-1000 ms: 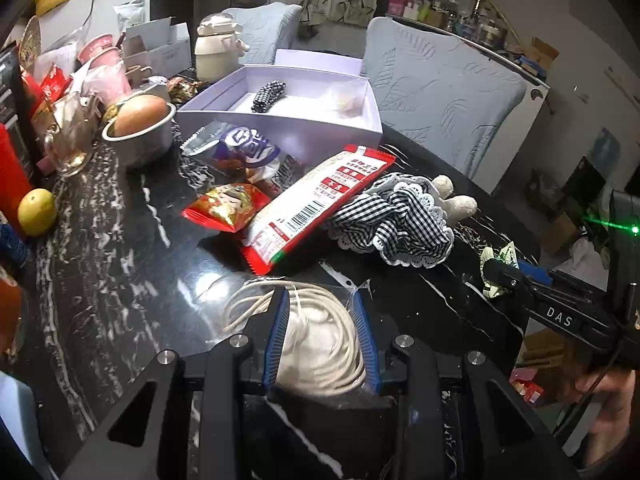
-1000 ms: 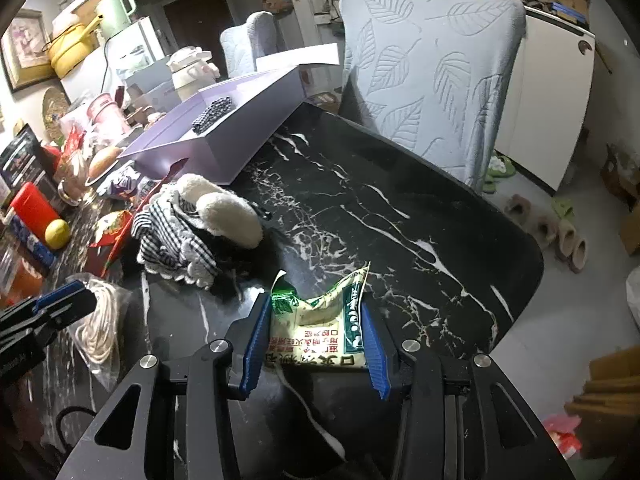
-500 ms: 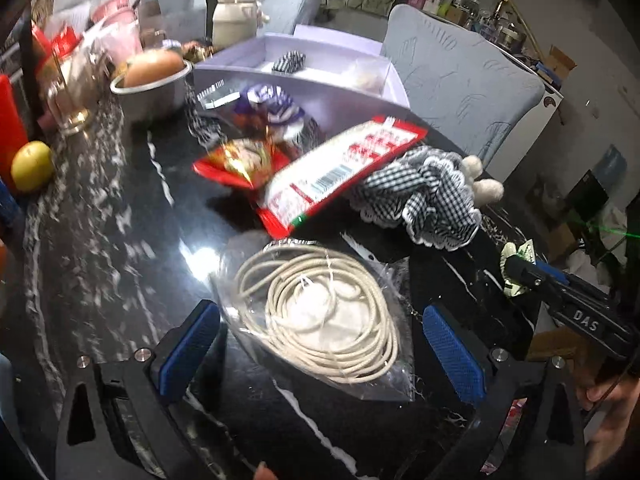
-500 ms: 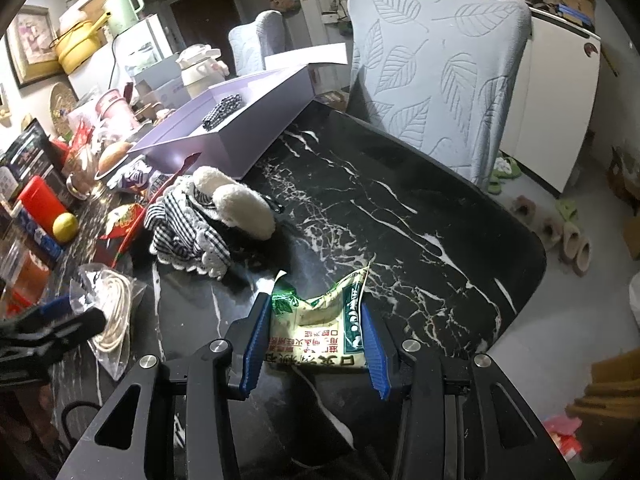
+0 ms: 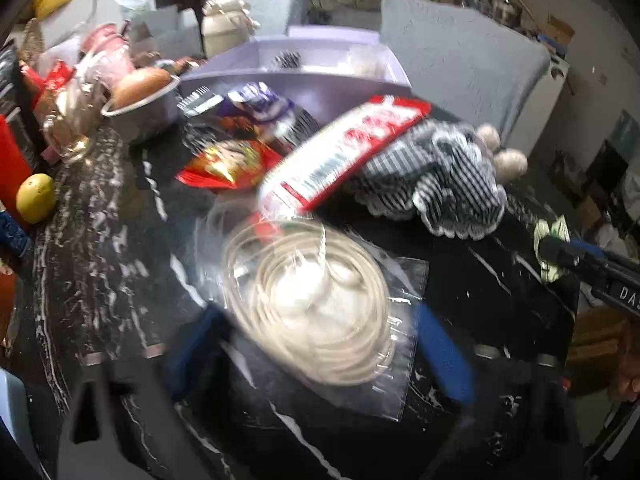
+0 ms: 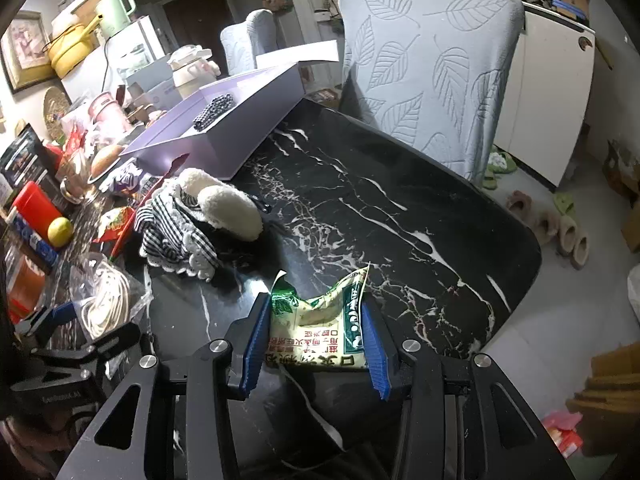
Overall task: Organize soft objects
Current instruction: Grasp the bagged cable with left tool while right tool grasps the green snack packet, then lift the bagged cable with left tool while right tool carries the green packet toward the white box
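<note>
A clear bag with a coiled cream cord (image 5: 316, 300) lies on the black marble table (image 5: 100, 280), also seen at the left of the right wrist view (image 6: 104, 300). My left gripper (image 5: 316, 344) straddles it. Its jaws are closing, and the blurred blue pads (image 5: 444, 352) stand just off the bag's sides. My right gripper (image 6: 316, 302) is shut on a green and white snack packet (image 6: 316, 328), held near the table's front edge. A black-and-white checked plush toy (image 5: 448, 184) with woolly cream feet (image 6: 228, 208) lies between the two grippers. The left wrist view is motion-blurred.
An open lilac box (image 6: 248, 136) at the back holds a small checked item (image 6: 214, 110). A long red-and-white packet (image 5: 344, 152), a red snack bag (image 5: 228, 164), a bowl (image 5: 140, 100) and a lemon (image 5: 35, 198) crowd the left. A covered chair (image 6: 432, 80) stands behind the table.
The left jaws let go of the cord bag, swung wide, and now stand narrower around it. The left gripper has sunk closer to the table. The right gripper has not moved.
</note>
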{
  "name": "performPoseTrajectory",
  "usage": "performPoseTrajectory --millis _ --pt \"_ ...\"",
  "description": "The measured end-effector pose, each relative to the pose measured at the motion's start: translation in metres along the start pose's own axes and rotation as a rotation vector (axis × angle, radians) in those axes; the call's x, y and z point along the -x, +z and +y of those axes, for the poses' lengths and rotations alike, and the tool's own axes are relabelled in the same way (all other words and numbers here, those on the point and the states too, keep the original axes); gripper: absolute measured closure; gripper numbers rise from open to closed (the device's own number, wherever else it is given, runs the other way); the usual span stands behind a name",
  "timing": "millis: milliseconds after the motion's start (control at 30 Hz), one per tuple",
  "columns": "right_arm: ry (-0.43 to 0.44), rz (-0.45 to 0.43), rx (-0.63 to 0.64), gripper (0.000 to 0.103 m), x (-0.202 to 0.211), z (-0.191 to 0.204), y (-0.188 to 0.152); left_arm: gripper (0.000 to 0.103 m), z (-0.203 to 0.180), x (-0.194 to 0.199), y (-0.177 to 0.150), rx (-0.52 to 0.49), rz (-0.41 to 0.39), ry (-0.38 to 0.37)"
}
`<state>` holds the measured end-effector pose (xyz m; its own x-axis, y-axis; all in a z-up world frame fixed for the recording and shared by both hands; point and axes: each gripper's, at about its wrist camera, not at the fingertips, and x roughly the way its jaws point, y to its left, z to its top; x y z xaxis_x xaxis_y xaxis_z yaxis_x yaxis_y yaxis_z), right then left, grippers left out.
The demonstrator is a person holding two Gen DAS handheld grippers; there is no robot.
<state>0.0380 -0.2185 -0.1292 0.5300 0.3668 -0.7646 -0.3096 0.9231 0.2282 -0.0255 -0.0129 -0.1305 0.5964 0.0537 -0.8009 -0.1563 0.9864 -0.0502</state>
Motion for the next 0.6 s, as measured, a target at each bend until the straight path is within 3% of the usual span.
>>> performPoseTrajectory --millis 200,300,600 --pt "0.013 -0.006 0.014 0.06 0.003 0.003 0.0 0.069 0.007 0.004 0.006 0.015 -0.008 -0.084" --pt "0.017 -0.02 0.024 0.06 0.008 0.006 0.001 0.078 0.006 0.009 0.005 0.007 -0.022 -0.096" --pt "0.051 -0.037 0.044 0.06 0.027 0.019 0.001 0.084 0.002 0.038 0.01 -0.028 -0.093 -0.106"
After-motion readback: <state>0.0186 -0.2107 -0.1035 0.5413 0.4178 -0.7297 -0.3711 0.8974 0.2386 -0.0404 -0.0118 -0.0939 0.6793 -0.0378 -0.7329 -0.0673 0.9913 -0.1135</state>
